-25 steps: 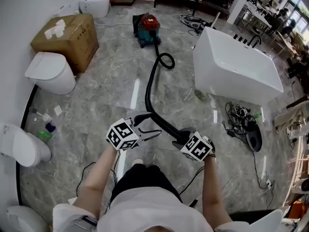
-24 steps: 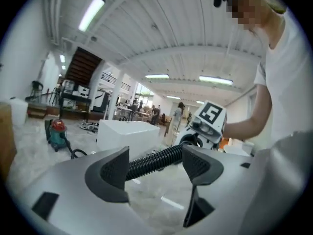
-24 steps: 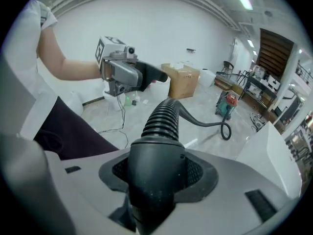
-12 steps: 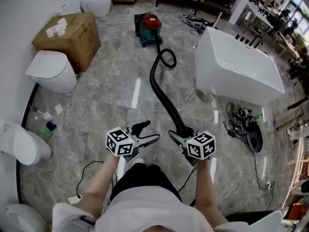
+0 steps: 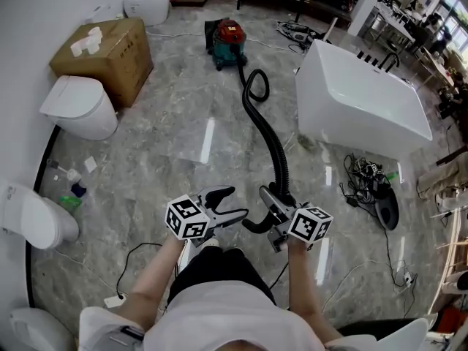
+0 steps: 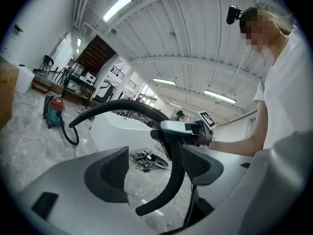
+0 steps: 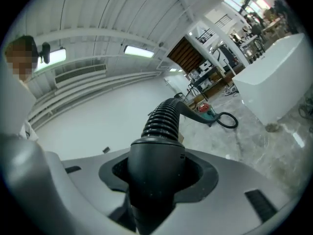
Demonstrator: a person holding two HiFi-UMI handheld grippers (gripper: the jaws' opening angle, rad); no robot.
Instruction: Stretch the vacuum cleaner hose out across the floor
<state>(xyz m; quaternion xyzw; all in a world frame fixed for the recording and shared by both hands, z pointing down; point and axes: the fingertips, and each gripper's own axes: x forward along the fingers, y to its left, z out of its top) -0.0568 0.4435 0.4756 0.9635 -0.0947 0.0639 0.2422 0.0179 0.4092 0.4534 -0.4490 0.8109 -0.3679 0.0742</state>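
Your right gripper (image 7: 156,177) clamps the hose (image 5: 269,134) by its stiff cuff, left gripper (image 6: 156,173) gaping wide; the ribbed length likely drags light, floppy.

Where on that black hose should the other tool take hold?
Probably the smooth curved end piece jutting out beside the right tool, approached from the left by the open left tool: it looks rigid and points that way, unlike the ribbed hose, which flexes.
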